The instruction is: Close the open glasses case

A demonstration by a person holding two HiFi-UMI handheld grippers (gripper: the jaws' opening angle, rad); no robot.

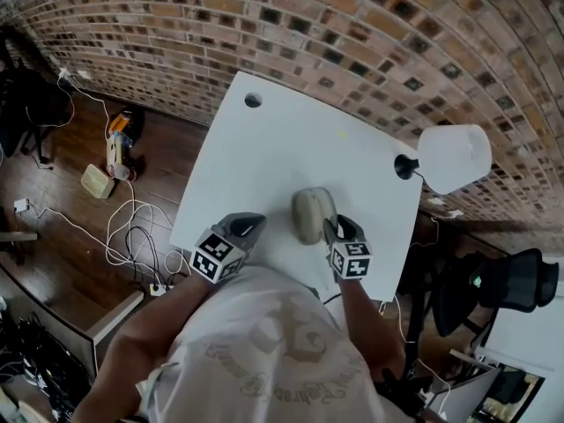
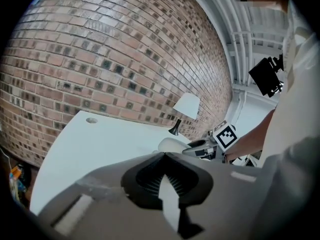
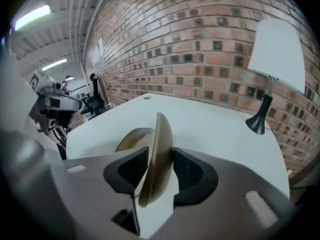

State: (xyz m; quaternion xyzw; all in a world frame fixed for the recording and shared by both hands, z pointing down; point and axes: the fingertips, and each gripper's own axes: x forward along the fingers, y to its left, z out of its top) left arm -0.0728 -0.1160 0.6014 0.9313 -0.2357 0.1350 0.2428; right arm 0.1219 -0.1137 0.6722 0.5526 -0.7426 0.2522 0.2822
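The right hand-held gripper, the nearer one, pinches the upright lid of the glasses case, whose base lies just left of it.

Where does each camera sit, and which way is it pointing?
Head view: on the person's head, looking steeply down at the white table; shirt, arms, left gripper and right gripper show.
Left gripper view: rides that gripper, facing across the table to the brick wall; its shut jaws show.
Right gripper view: rides that gripper; its jaws hold the glasses case lid.
Shared: all three show the lamp.
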